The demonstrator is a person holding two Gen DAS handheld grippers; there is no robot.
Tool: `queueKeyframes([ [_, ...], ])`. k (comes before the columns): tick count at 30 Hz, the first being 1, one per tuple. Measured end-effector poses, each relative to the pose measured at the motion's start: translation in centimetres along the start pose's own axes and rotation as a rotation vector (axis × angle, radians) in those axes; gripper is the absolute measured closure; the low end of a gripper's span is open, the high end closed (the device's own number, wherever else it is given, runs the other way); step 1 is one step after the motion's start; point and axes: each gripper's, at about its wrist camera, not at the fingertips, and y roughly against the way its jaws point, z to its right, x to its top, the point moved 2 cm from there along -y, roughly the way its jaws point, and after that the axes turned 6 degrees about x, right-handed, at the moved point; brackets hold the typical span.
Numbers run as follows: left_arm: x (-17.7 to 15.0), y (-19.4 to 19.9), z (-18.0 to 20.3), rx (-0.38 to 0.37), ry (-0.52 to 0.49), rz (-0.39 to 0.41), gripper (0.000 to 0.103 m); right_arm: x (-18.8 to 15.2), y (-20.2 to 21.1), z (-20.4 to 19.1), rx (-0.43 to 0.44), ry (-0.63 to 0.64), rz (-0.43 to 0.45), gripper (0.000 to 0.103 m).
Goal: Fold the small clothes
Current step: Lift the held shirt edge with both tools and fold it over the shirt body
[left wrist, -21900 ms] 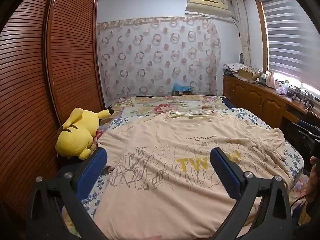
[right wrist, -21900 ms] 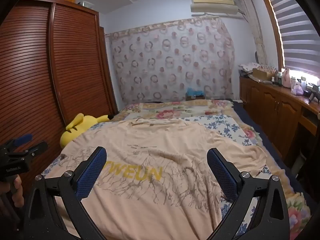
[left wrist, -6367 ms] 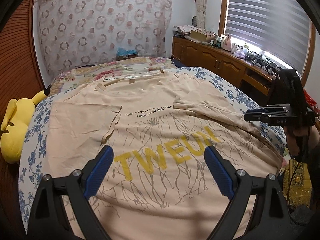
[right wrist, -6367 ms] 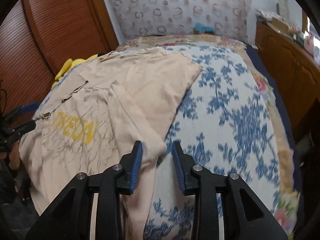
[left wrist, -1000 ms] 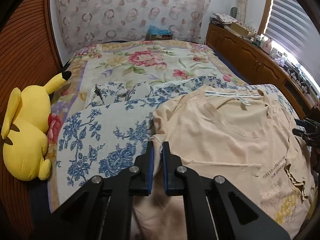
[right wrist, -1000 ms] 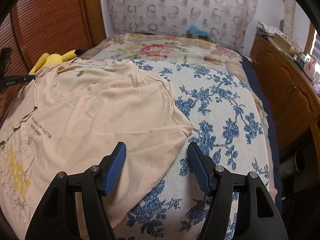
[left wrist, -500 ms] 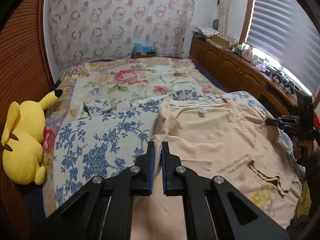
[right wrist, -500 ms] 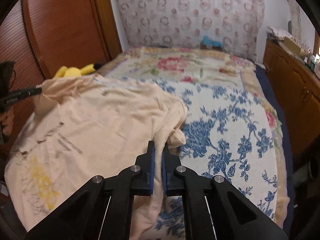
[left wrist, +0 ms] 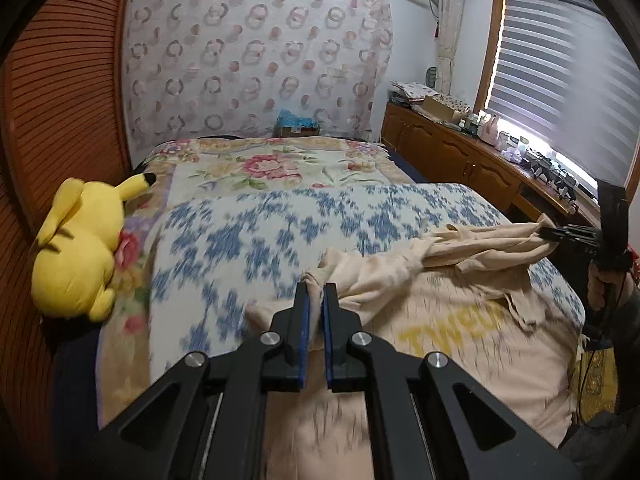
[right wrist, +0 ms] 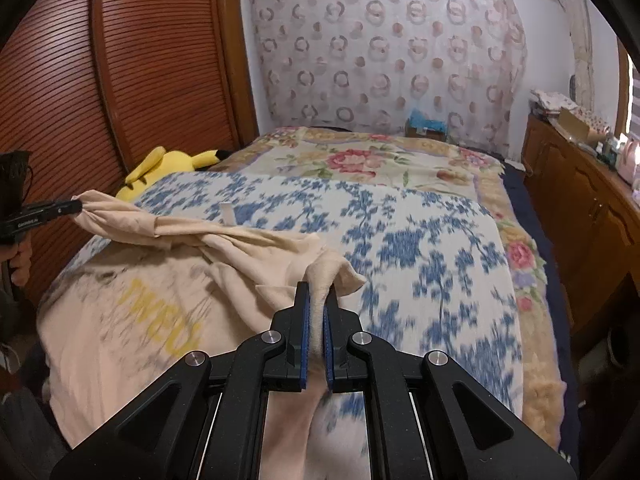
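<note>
A beige T-shirt point(left wrist: 460, 344) with yellow lettering lies on the bed, its far edge lifted and stretched between both grippers. My left gripper point(left wrist: 315, 292) is shut on one bunched corner of that edge. My right gripper point(right wrist: 315, 290) is shut on the other corner of the T-shirt point(right wrist: 132, 320). The lifted edge hangs as a twisted band above the printed part. In the left wrist view the right gripper point(left wrist: 554, 234) shows at the far right, cloth pinched in it. In the right wrist view the left gripper point(right wrist: 70, 207) shows at the far left, held by a hand.
The bed has a blue-flowered sheet point(left wrist: 248, 248) and a floral blanket point(left wrist: 272, 164) behind it. A yellow plush toy point(left wrist: 76, 252) lies at the bed's left side by the wooden wardrobe point(right wrist: 120, 60). A wooden cabinet point(left wrist: 460, 160) with clutter runs under the window on the right.
Both grippers have risen and pulled back toward the near end of the bed, drawing the shirt's collar end over the printed part. One second ago the right gripper stood open; now it pinches cloth.
</note>
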Motion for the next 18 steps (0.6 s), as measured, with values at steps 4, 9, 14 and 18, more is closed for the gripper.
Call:
queueKeyframes([
  [4, -2.6, 3.0, -0.5, 0.016, 0.039, 0.016, 0.101, -2.2, 3.2, -1.4, 0.001, -0.001, 0.011, 0.100],
  [9, -6.7, 6.3, -0.9, 0.034, 0.088, -0.009, 0.100, -5.1, 6.3, -2.8, 0.013, -0.014, -0.008, 0.100],
  [14, -8.7, 9.1, -0.6, 0.052, 0.078, -0.007, 0.100, -7.1, 8.0, -3.9, 0.002, -0.005, -0.034, 0.100],
  [18, -8.6, 10.4, -0.6, 0.075, 0.068, 0.009, 0.100, -8.1, 9.3, -4.5, 0.019, -0.010, -0.048, 0.100],
])
